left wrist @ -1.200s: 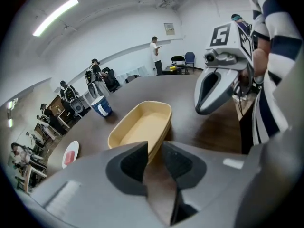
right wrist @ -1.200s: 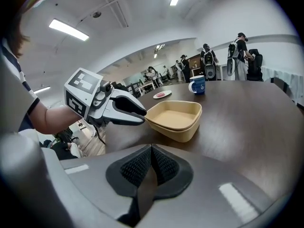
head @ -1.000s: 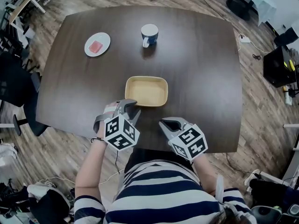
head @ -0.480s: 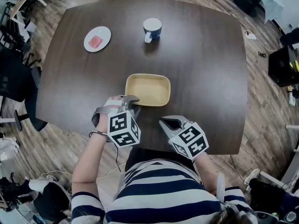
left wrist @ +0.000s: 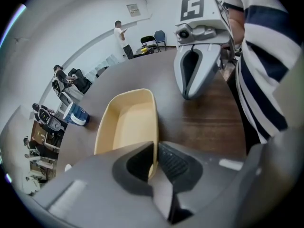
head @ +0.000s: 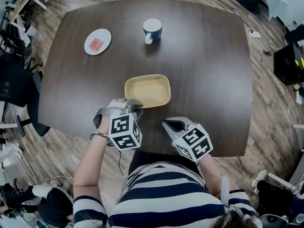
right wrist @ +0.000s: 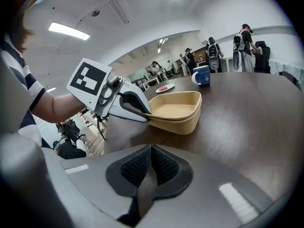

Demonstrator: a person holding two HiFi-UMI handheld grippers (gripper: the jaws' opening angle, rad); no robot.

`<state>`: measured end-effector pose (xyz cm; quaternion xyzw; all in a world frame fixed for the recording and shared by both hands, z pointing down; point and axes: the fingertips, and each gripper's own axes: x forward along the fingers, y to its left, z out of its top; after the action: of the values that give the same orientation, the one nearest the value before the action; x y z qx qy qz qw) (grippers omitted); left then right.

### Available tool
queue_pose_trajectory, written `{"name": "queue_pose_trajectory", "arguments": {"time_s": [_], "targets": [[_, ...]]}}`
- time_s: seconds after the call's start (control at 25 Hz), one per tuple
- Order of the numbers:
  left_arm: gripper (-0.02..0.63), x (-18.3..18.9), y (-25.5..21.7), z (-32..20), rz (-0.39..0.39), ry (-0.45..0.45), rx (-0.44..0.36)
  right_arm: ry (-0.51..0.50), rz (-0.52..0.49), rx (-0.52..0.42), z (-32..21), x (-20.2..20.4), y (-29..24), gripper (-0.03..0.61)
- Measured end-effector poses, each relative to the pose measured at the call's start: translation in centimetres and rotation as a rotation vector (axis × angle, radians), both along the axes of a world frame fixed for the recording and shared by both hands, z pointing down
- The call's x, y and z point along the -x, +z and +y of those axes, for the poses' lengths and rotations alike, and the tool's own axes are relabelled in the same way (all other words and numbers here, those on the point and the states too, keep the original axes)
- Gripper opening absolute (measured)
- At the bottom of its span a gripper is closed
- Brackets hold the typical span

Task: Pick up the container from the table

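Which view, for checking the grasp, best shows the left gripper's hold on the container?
The left gripper view: the left gripper pinches the rim of the container. The right gripper view shows this side-on; the head view mostly hides the contact.

The left gripper [head: 134, 103] is clamped on the near rim of the container [head: 147, 90] at its left corner, one jaw inside the wall and one outside. The right gripper [head: 167, 124] sits near the container's near right corner, apart from it, jaws pressed together on nothing.
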<state>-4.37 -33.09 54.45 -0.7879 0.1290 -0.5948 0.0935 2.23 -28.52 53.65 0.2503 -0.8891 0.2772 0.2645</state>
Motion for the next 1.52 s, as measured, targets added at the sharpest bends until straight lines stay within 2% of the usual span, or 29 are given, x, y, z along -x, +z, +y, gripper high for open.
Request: {"name": "queue_pose_trajectory", "arguments": {"time_s": [0.28,0.84,1.2,1.52], "targets": [[0.000,0.4,-0.9,0.7,0.032,-0.021,-0.016,0.011,-0.007,-0.004,0.5,0.4,-0.2,-0.002],[0.000,5.4,-3.6,4.2,0.066,-0.053,-0.087,0.107,0.029,-0.043,2.4,2.6,-1.8,-0.002],[0.000,9.1,-4.6,7.7,0.063,-0.111,-0.098,0.146,0.056,-0.077,4.7,3.4,-3.2,-0.002],[0.000,10.7,-5.0,10.9,0.078,-0.156,-0.084,0.161,0.061,-0.104,6.7,3.7,-4.5,-0.002]]}}
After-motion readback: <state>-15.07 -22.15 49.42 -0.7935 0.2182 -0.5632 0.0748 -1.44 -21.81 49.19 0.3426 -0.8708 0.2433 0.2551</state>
